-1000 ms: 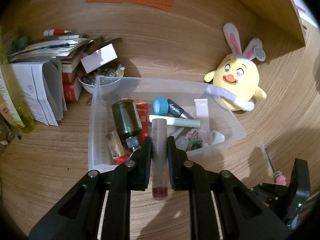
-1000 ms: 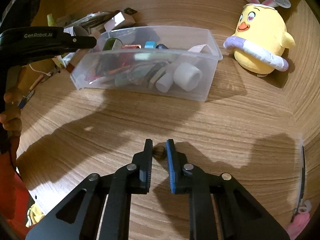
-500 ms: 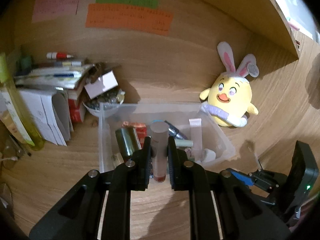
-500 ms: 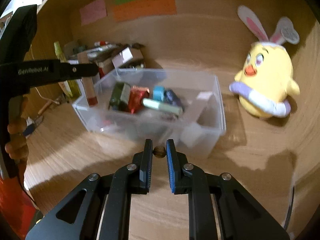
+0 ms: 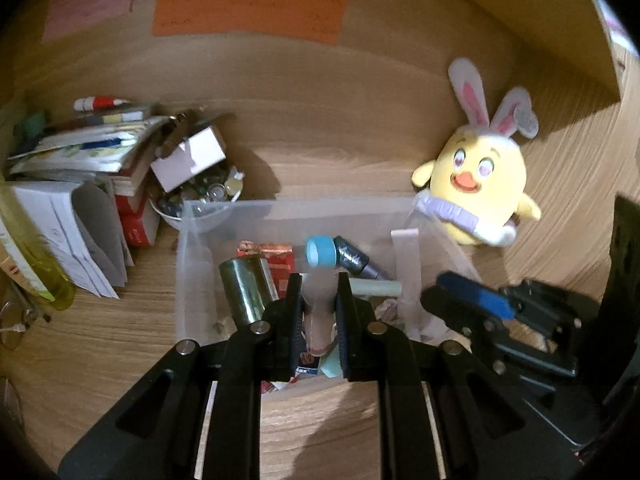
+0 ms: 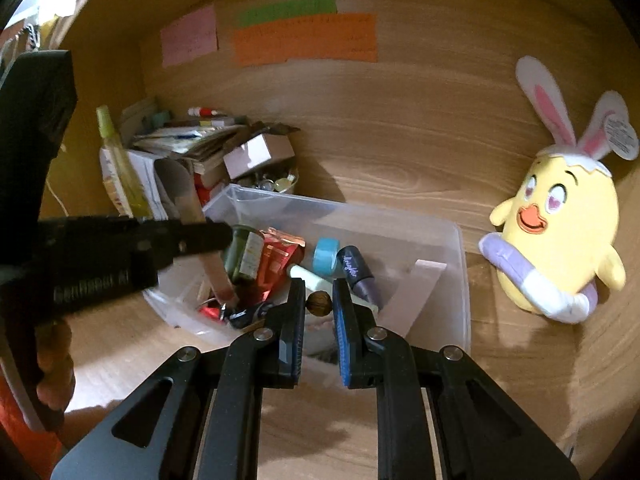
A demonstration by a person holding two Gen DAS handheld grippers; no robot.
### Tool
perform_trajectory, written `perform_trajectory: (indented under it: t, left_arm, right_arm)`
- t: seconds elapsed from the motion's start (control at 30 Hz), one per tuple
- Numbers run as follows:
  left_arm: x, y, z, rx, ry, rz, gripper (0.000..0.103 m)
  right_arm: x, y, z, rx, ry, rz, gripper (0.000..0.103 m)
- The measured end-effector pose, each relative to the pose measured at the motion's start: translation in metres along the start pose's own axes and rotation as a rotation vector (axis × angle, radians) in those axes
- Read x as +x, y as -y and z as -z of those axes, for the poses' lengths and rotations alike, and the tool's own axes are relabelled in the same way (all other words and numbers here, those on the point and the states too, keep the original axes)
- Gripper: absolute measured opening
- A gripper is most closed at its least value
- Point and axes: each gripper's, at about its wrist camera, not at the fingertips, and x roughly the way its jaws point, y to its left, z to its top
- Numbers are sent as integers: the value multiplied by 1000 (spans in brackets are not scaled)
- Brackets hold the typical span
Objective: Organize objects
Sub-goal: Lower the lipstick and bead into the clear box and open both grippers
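Wooden walls stand behind a wooden surface (image 6: 400, 420), and 3 paper notes, pink, green and orange (image 6: 306, 38), are stuck up high on the back wall.

A clear plastic bin (image 6: 462, 280) sits in the middle of the surface. It is see-through and full of small things: a dark green bottle (image 5: 244, 290), a shiny red packet (image 6: 280, 256), a blue cap (image 6: 325, 256), a dark purple tube (image 6: 358, 274) and a pale green stick (image 5: 378, 288).

The left gripper (image 5: 318, 312) is over the bin. Its fingers (image 5: 292, 320) pinch a long clear tube (image 6: 208, 248) with pinkish stuff inside and a dark red bottom end. From the right camera the tube slants down, with its bottom end low inside the bin.

The right gripper (image 6: 319, 312) is over the near side of the bin. Its fingers (image 6: 344, 320) pinch a small round brown ball (image 6: 319, 303), like a nut. The ball is up in the air, not touching the bin.

A yellow chick toy (image 6: 560, 240) with bunny ears sits to the right of the bin, leaning by the wall. To the left is a messy pile of books and papers (image 5: 80, 152), a small cardboard box (image 5: 188, 158) on a bowl of little shiny bits (image 5: 192, 200), and a tall yellow bottle (image 6: 120, 176). A hand (image 6: 54, 368) holds the left gripper's handle.
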Motion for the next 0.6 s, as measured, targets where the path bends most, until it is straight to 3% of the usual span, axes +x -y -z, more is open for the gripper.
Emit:
perform_trajectory:
  t: [0.33, 0.43, 0.5, 0.6]
  left_arm:
    - [11, 10, 8, 67, -2, -58, 17]
    - [13, 10, 10, 79, -8, -88, 27]
    - [12, 9, 12, 72, -6, -88, 39]
    - [9, 8, 15, 67, -1, -79, 43]
  right_arm:
    - [41, 10, 5, 39, -106, -18, 13]
    - [45, 10, 6, 46, -125, -24, 13]
    - [46, 10, 6, 49, -130, -26, 14]
    - [43, 9, 6, 43, -129, -30, 20]
